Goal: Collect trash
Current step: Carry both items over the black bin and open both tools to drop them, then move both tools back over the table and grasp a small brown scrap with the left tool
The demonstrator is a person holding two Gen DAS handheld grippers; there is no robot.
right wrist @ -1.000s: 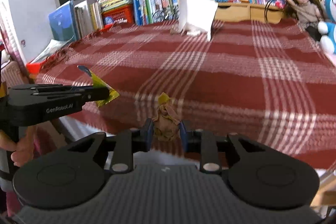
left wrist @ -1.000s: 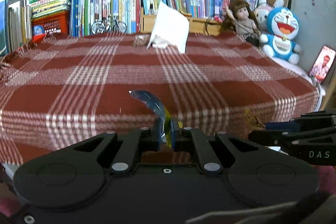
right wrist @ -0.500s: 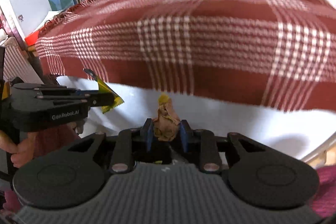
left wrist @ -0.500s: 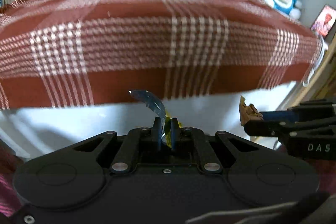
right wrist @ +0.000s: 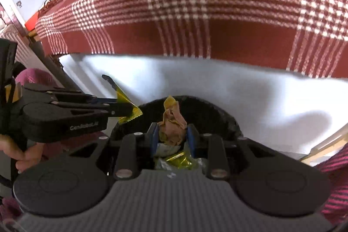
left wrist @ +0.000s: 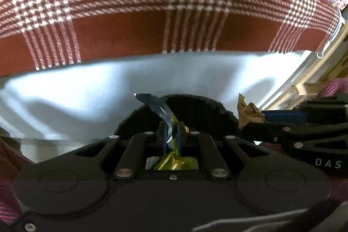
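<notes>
- Left gripper: clenched on a foil wrapper, its silver tail curling up past my fingertips.
- Right gripper: jaws have just been opening; brown paper wad sits between the pads, grip looks slack, though I cannot tell if it is free.
- Both tilt steeply down, side by side, over a dark bin directly below the fingers.
- Bin already holds wrappers; I judge both drops remain.
- Plaid cloth hangs ahead, above the fingers.
</notes>
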